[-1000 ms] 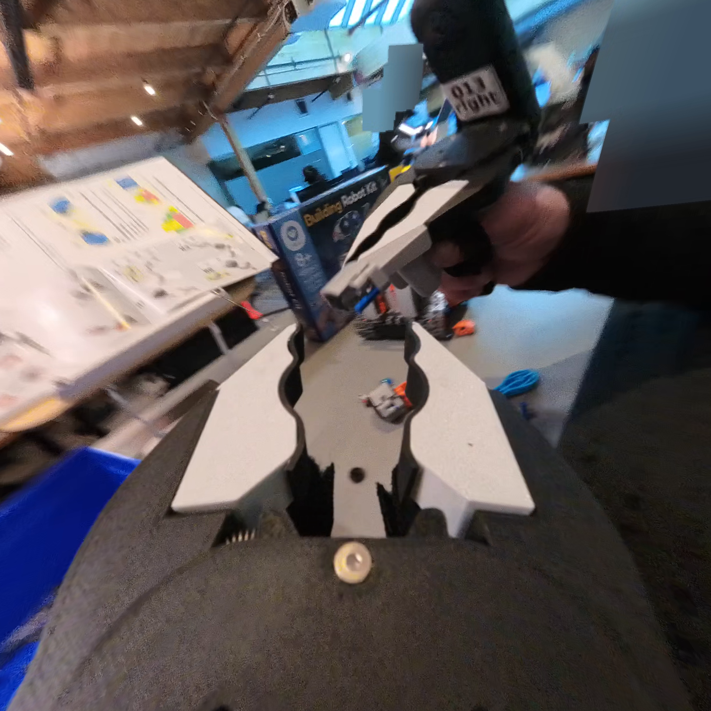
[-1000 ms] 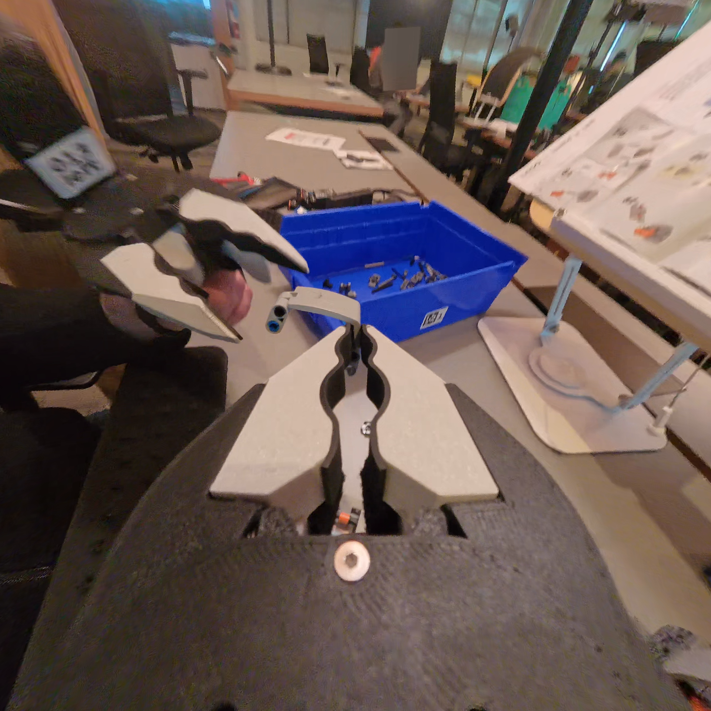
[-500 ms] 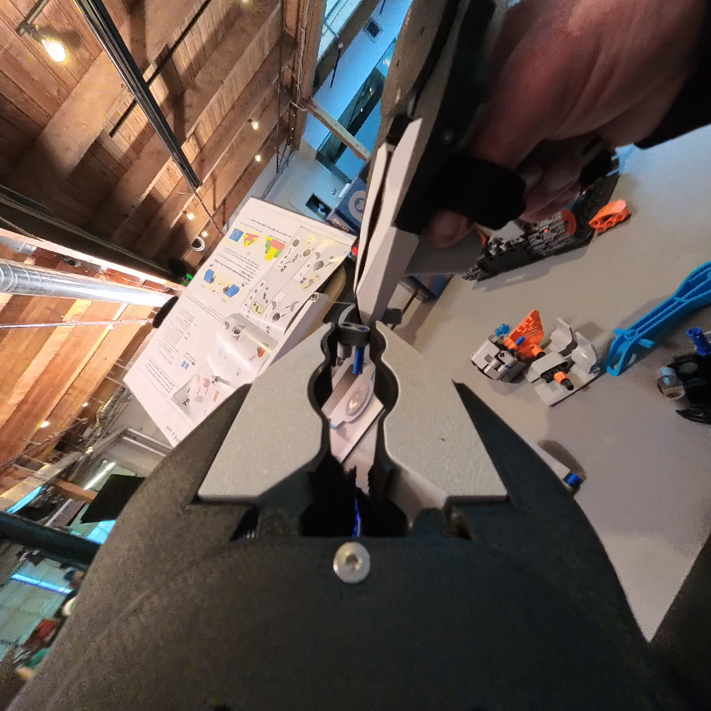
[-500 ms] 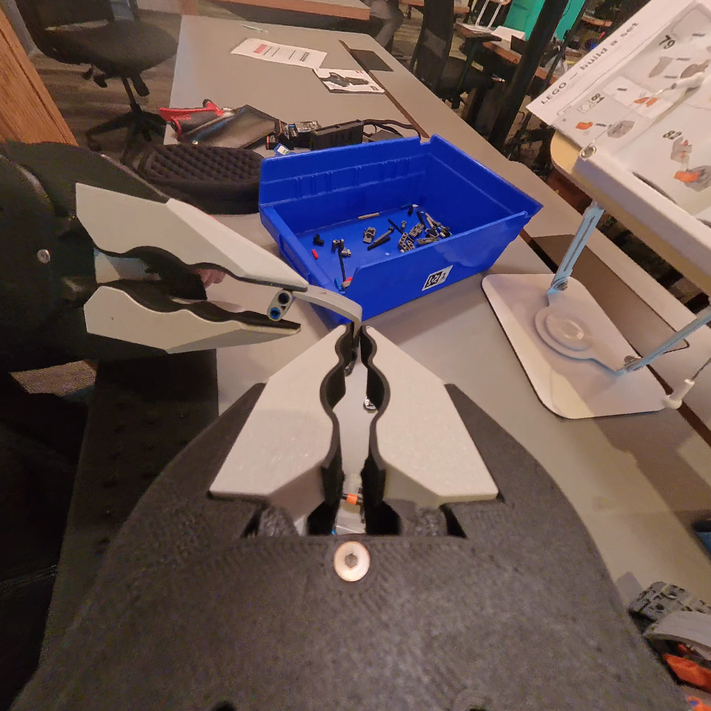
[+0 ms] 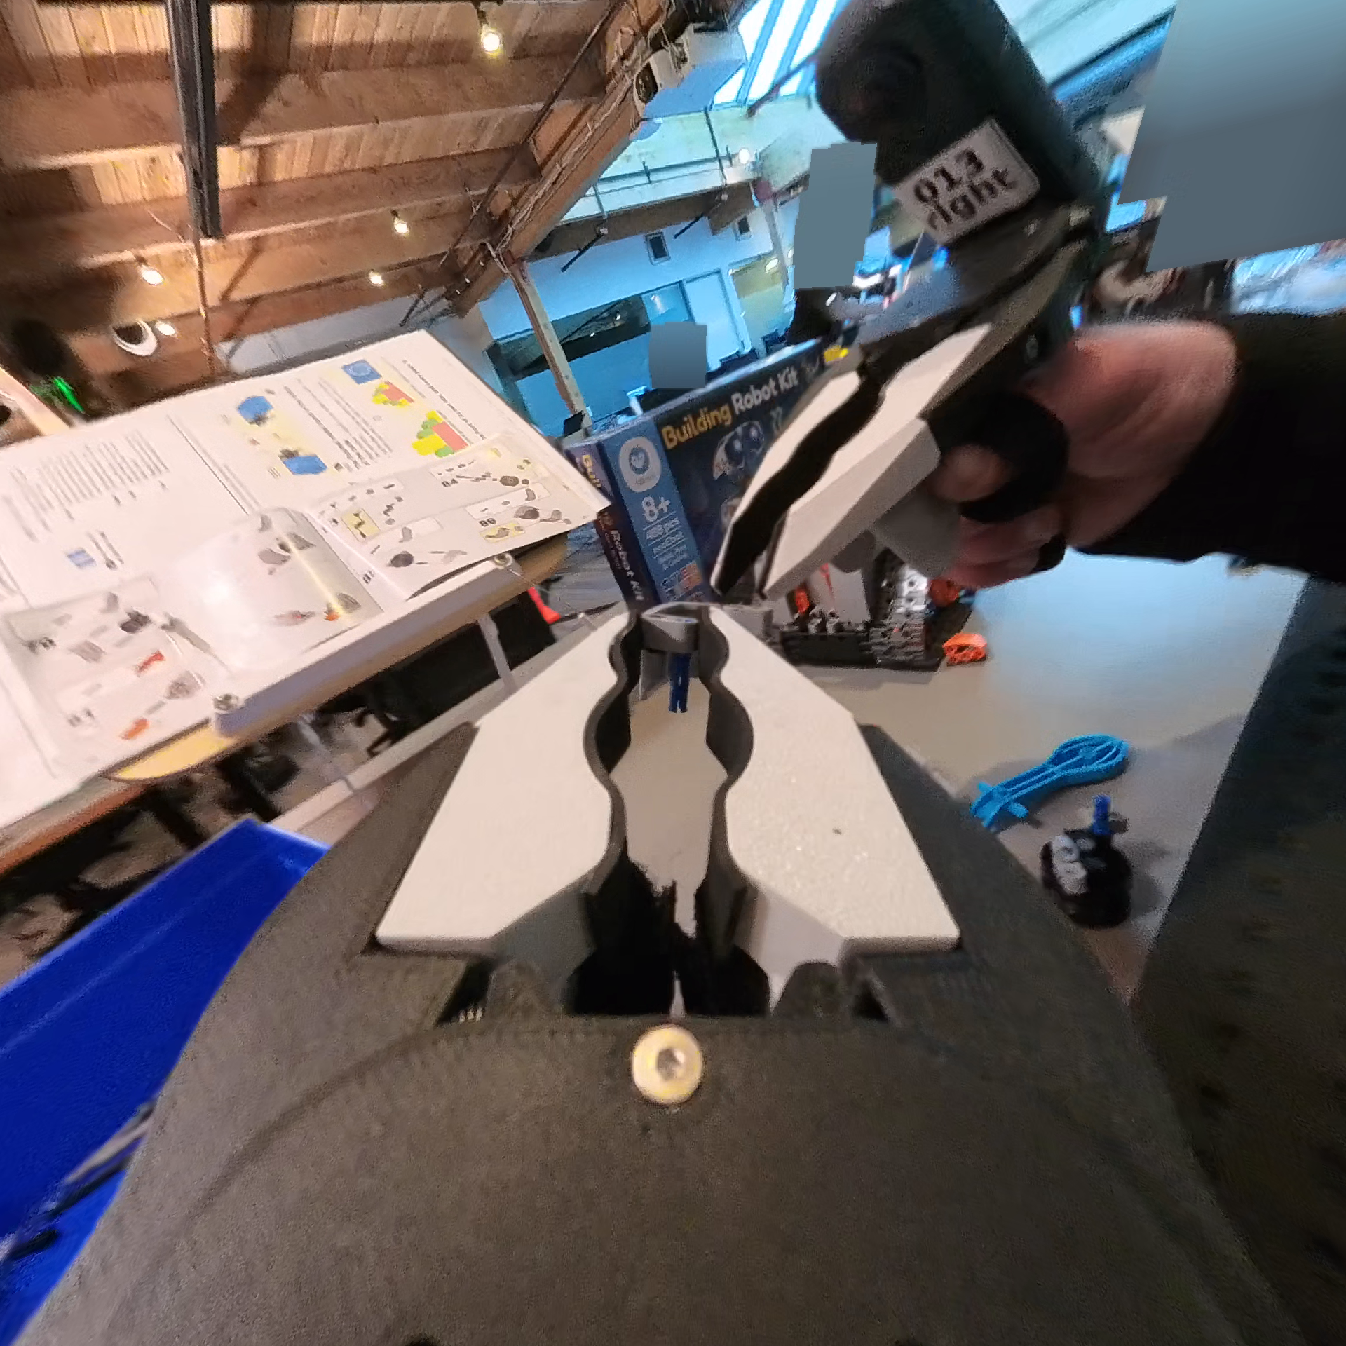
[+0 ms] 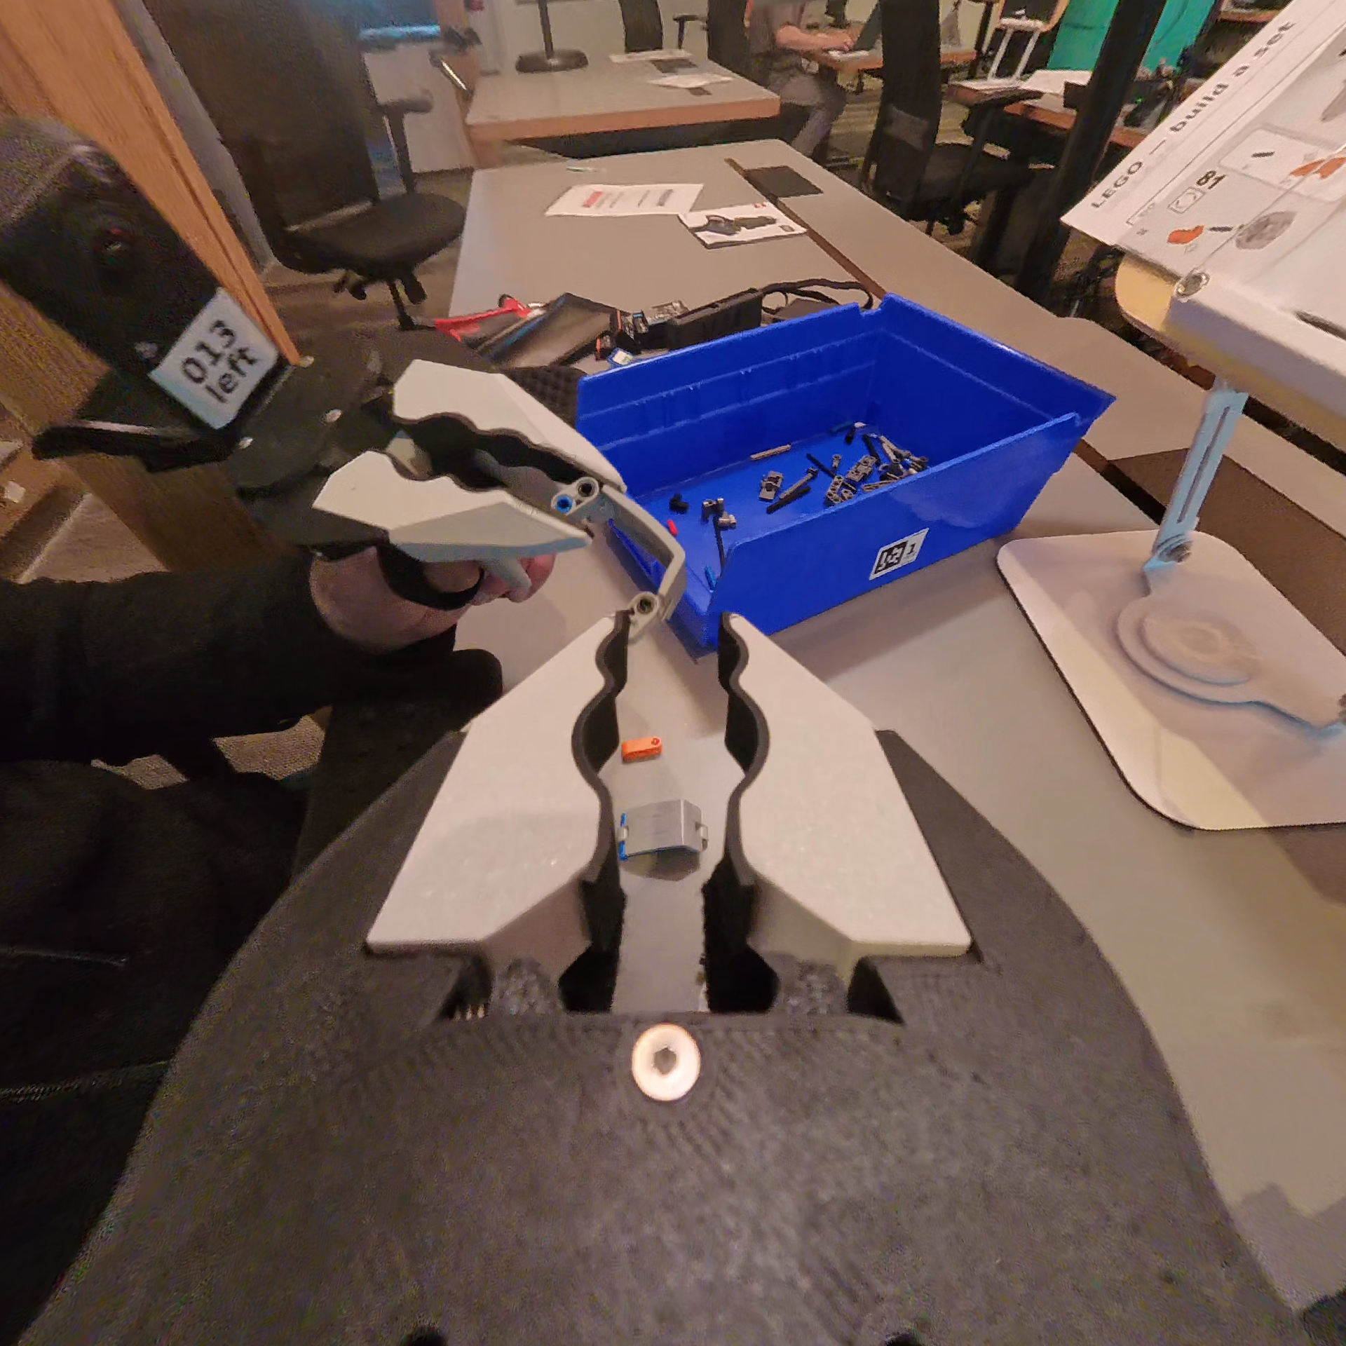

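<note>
The left gripper is closed on a grey bent beam with a blue pin, held above the table. The right gripper is open and holds nothing; its left fingertip is just beside the beam's free end. A blue bin with small parts stands behind, and an orange piece and a grey piece lie on the table between the right fingers.

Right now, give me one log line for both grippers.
left gripper: shut on curved grey piece | right gripper: open, jaws beside its free end
</note>
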`<state>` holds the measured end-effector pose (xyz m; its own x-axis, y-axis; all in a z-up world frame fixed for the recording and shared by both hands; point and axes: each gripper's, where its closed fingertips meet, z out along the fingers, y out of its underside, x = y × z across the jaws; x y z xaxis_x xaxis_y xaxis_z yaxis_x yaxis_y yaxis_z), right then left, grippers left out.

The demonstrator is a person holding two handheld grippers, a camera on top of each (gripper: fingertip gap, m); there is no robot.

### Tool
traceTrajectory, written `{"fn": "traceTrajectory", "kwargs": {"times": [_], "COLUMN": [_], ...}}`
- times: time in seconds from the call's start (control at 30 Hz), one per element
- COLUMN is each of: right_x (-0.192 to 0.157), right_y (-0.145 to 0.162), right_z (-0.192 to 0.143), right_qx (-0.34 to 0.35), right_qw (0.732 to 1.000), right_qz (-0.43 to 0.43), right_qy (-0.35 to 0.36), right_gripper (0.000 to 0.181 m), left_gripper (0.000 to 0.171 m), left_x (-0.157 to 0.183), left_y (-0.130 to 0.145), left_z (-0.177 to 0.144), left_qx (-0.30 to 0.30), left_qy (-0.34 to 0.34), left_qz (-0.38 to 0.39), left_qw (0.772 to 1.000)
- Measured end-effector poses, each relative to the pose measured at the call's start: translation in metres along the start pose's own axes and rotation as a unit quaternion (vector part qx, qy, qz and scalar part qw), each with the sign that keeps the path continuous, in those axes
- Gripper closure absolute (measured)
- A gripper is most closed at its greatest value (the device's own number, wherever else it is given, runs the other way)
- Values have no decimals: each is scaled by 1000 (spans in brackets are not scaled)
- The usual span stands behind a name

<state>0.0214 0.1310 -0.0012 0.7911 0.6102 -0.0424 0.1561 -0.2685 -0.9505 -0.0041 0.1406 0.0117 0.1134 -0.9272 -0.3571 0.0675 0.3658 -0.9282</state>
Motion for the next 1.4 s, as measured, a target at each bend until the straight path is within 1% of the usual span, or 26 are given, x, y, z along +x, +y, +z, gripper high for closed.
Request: {"fn": "traceTrajectory", "kwargs": {"times": [0.07,0.2,0.27,0.4,0.43,0.47,0.6,0.7,0.77,0.87,0.97,1.07,1.17,1.23,1.33,1.4], "right_x": [-3,-9,-12,-12,-11,-11,-6,-4,-3,-3,-4,-3,-3,-4,-5,-5], "right_y": [-3,-4,-3,0,-2,-3,-8,-14,-17,-19,-21,-24,-25,-25,-26,-26], "right_z": [-3,-1,5,16,17,17,13,8,5,3,1,-2,-3,-2,-4,-4], "right_qx": [12,0,-11,-14,-6,1,22,40,48,53,61,67,68,67,63,60], "right_qw": [999,992,989,989,989,989,983,973,965,956,952,945,938,933,917,907], "right_qz": [-30,-122,-141,-127,-125,-125,-143,-181,-205,-229,-238,-252,-267,-282,-319,-339], "right_qy": [-2,39,53,75,78,80,110,137,155,175,184,199,209,216,232,244], "right_gripper": [148,144,146,149,155,168,173,175,176,177,176,176,177,177,176,176], "left_gripper": [159,159,159,159,159,158,157,155,150,147,144,142,144,149,154,154], "left_x": [-4,-9,-9,-5,-2,1,8,12,15,14,14,14,15,15,14,14], "left_y": [0,0,-2,-5,-7,-9,-14,-12,-10,-8,-5,-1,1,1,1,2], "left_z": [-1,-2,-2,-2,-2,-3,-5,-4,-4,-2,-1,1,3,4,4,4], "left_qx": [7,16,21,22,25,29,34,26,19,4,-9,-22,-28,-28,-29,-30], "left_qy": [10,24,24,10,8,3,-17,-25,-30,-55,-65,-63,-57,-56,-57,-56], "left_qz": [-45,-107,-113,-63,-43,-18,62,98,119,152,164,154,132,126,131,131], "left_qw": [999,994,993,998,999,999,997,995,992,987,984,986,989,990,989,989]}}
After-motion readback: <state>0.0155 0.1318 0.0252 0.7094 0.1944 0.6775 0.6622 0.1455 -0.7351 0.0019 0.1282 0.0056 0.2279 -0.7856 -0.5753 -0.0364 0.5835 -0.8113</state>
